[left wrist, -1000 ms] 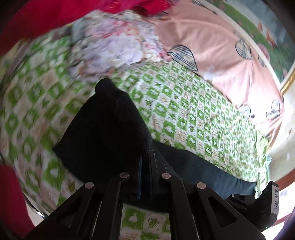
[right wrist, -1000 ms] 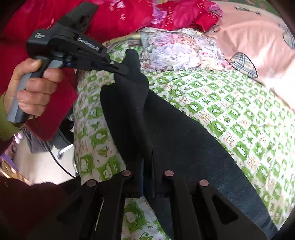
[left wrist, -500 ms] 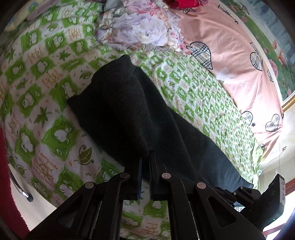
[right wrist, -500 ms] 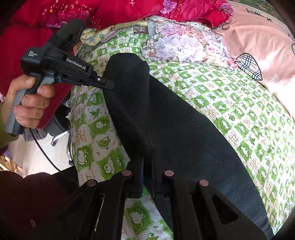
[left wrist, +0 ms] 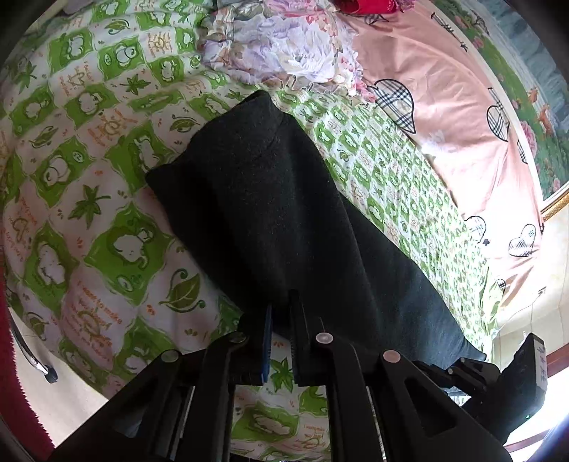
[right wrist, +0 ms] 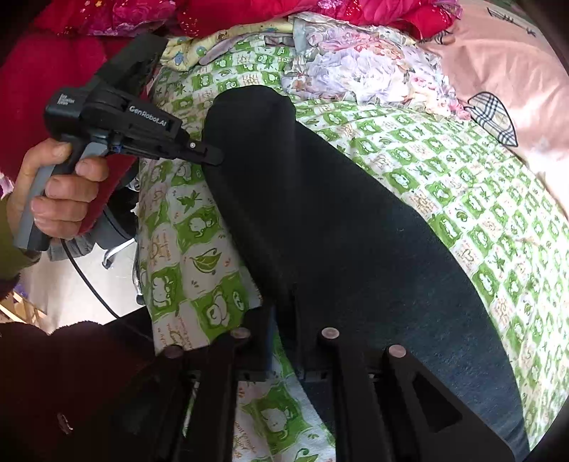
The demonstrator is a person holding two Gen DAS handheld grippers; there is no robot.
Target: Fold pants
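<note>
A: Where are the dark charcoal knit pants point(left wrist: 284, 220) seen?

B: They are laid lengthwise on the green-and-white checked bedsheet printed with leaves point(left wrist: 106, 199), close to the near edge of the bed. One end of the cloth is raised into a rounded hump near the crumpled pale floral fabric point(left wrist: 281, 53), and the rest is stretched toward the right wrist camera.

A: How is the left gripper point(left wrist: 281, 312) set?

B: Its two black fingers are drawn nearly together, and the edge of the pants is clamped between them. From the right wrist view, the same left gripper point(right wrist: 209, 154) is seen with its tip pressed into the side of the pants, held by a bare hand point(right wrist: 60, 192).

A: And the right gripper point(right wrist: 281, 302)?

B: Its fingers are likewise closed on the dark fabric, which is gripped at the near edge.

A: What else is shown?

B: A pink sheet with plaid hearts point(left wrist: 455, 117) is spread beyond the checked one, and red quilted bedding point(right wrist: 249, 14) is piled at the far end.
</note>
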